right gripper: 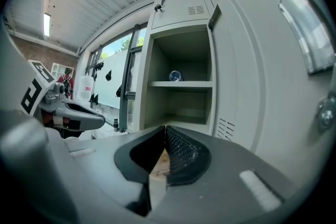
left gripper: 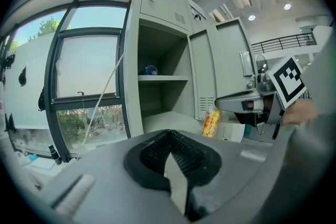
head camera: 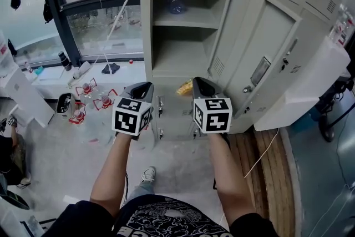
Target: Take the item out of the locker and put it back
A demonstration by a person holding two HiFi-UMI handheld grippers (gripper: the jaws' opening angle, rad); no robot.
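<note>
Both claws closed: my right claw (head camera: 195, 82) pinches the snack bag (head camera: 184, 87) outside the locker (head camera: 146, 19), ready to return it; left claw (head camera: 148, 86) empty.

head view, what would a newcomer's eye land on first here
The tall grey locker fills the middle of the view, its door swung open and a bluish clear object on the upper shelf. In front of it the right tool is shut on a yellow packet. Beside it is the left tool, shut with nothing in it, and both carry black-and-white marker cubes.
</note>
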